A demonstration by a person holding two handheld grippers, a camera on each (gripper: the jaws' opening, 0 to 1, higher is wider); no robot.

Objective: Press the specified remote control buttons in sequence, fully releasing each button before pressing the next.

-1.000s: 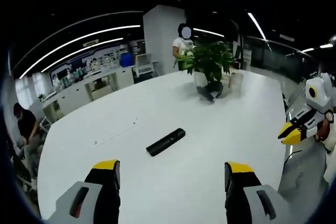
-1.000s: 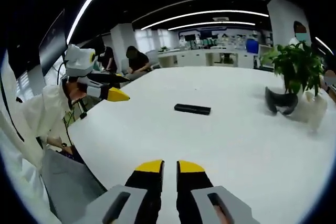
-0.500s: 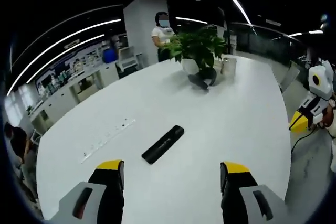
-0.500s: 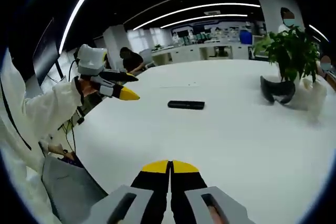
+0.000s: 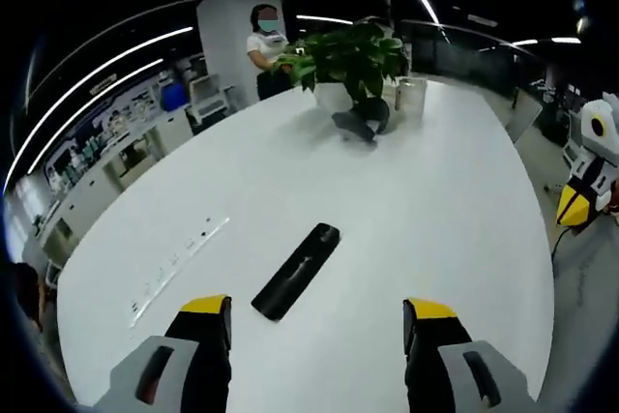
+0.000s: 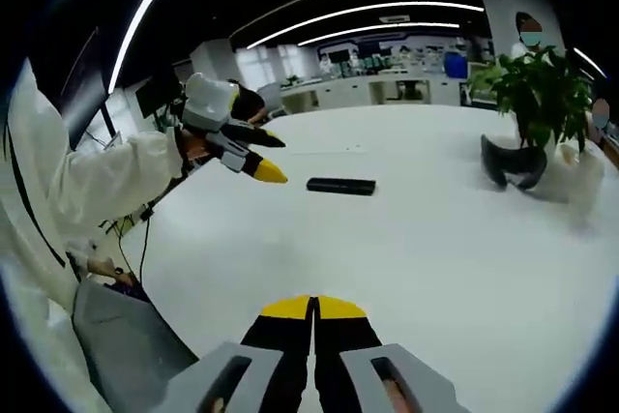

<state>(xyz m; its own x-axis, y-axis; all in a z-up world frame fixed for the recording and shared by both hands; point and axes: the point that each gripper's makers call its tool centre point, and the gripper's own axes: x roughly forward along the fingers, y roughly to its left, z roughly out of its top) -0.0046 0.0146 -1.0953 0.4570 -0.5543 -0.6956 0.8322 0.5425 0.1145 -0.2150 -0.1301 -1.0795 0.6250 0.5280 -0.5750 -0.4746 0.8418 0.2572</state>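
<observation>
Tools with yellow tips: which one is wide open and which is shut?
The left tool is wide open, its tips far apart, pointing at the black remote. The right tool is shut, tips touching.

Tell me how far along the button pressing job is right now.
Nothing looks pressed yet: the slim black remote control lies untouched on the white oval table. In hand: the left gripper, fingers wide apart, hovers near the remote, while the right gripper is shut on nothing, well back from it. Every button press in the sequence is left.
</observation>
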